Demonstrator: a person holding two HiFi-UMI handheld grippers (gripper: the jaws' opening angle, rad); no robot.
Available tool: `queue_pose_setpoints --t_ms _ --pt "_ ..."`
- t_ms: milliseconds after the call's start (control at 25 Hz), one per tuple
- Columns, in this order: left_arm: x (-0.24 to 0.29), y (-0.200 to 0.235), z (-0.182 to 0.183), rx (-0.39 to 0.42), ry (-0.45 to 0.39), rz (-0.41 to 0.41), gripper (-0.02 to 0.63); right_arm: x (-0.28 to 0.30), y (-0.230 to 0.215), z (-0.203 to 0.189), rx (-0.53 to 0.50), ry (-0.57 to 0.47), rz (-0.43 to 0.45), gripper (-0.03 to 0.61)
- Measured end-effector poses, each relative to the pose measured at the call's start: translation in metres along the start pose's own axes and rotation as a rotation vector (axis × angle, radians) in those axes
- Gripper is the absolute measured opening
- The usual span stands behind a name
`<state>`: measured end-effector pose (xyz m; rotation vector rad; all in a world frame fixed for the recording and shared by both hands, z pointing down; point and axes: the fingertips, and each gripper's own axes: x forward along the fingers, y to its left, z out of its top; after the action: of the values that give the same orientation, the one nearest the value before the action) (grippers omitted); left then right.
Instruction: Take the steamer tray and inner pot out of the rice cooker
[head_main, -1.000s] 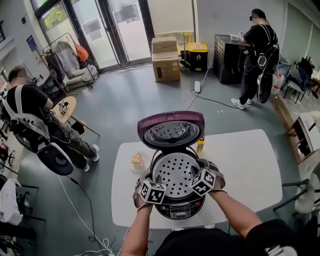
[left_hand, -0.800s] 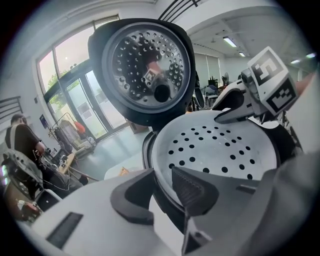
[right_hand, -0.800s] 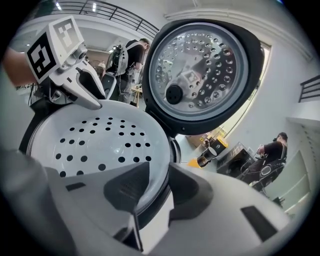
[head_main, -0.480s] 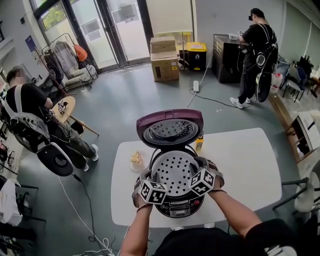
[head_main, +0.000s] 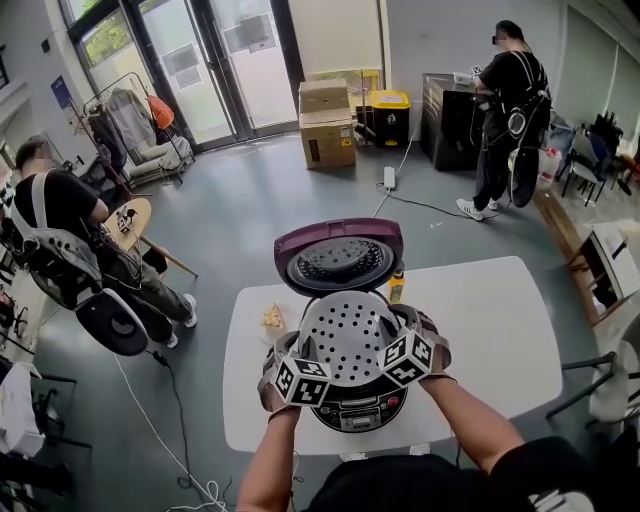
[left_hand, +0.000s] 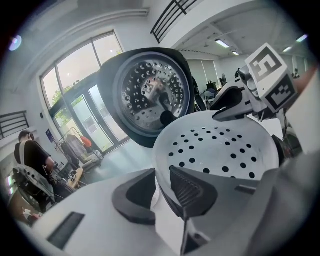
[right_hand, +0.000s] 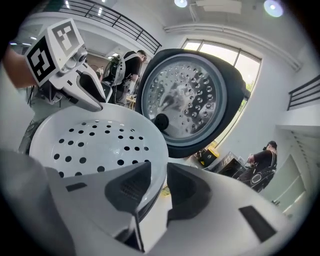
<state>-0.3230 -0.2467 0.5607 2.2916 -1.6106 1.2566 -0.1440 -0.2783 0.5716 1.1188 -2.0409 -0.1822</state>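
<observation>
The white perforated steamer tray (head_main: 350, 335) hangs just above the open rice cooker (head_main: 358, 412), whose purple lid (head_main: 340, 258) stands up behind it. My left gripper (head_main: 288, 352) is shut on the tray's left rim. My right gripper (head_main: 408, 325) pinches the right rim, and its jaws are still closing on it. In the left gripper view the rim of the tray (left_hand: 220, 150) sits between the pads of the left gripper (left_hand: 162, 186). The right gripper view shows the tray (right_hand: 95, 145) clamped the same way by the right gripper (right_hand: 157, 186). The tray hides the inner pot.
The cooker stands on a white table (head_main: 500, 330) with a small yellow bottle (head_main: 398, 288) behind it and a dish of food (head_main: 273, 320) to its left. A person sits at the far left (head_main: 60, 230), another stands at the back right (head_main: 510, 110). Cardboard boxes (head_main: 327, 122) stand near the doors.
Both grippers have risen together and lifted the steamer tray up out of the cooker. The tray now looks larger and higher over the cooker's body.
</observation>
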Motion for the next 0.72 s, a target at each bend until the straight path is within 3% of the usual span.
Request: queue_pose_setpoints --t_ms 360,720 --pt "-0.031 0.007 0.025 0.032 -0.085 0.006 0.091 -0.036 -0.013 0.017 0.036 -0.031 -0.072 0.092" --pt "-0.045 -0.018 0.062 0.047 -0.133 -0.025 0.086 -0.071 -0.040 0.000 0.068 -0.038 -0.120 0.091"
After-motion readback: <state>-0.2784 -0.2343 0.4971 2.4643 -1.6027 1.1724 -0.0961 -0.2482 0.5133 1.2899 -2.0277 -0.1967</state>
